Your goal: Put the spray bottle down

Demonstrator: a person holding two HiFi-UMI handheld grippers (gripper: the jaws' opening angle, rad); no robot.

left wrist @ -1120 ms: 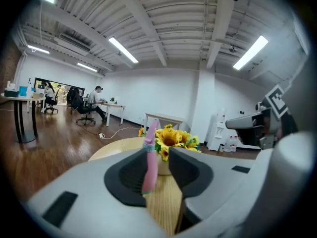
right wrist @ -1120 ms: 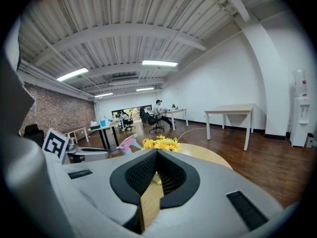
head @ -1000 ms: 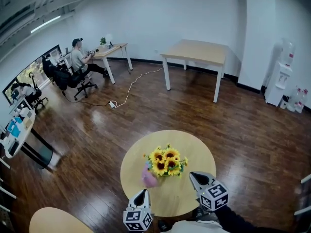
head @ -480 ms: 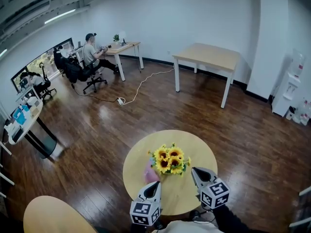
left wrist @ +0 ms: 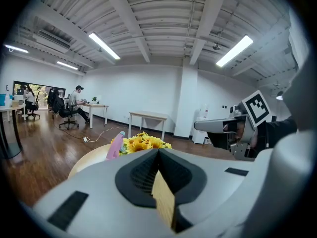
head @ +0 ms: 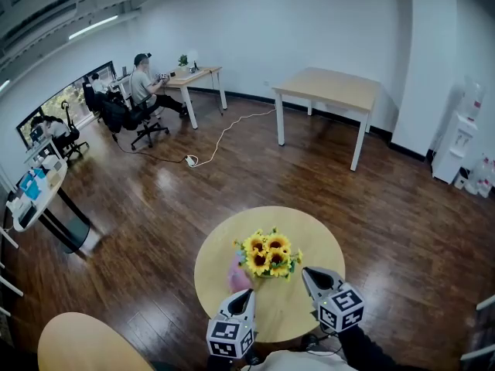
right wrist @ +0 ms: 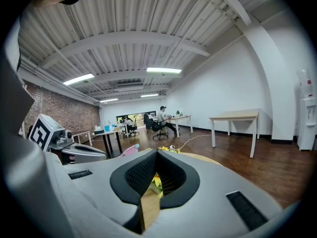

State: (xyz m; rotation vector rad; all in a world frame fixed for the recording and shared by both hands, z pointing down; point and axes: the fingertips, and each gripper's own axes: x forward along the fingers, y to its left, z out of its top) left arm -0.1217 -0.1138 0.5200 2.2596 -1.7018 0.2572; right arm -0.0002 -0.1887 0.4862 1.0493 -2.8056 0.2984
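The pink spray bottle (head: 237, 273) stands upright on the round desk (head: 309, 230), touching or just beside the sunflowers (head: 267, 255) at their 8 o'clock, and neither tool holds it. The left gripper (head: 246, 294) hovers over the desk's near edge at about 7 o'clock, its tip close behind the bottle; its jaws are pressed together with nothing between them. The right gripper (head: 309, 273) hangs over the near edge at about 5 o'clock, just beside the flowers, jaws likewise closed and empty. The two tools are apart, with bare desk top between them. From 12 to 3 o'clock of the flowers the top is bare out to its rim. Wooden floor (head: 155, 207) lies open all round the desk. A second round table (head: 77, 342) sits well off at 8 o'clock, a rectangular table (head: 329, 85) far away at 1 o'clock, and a white cable (head: 224, 134) trails across the boards at 11 o'clock.
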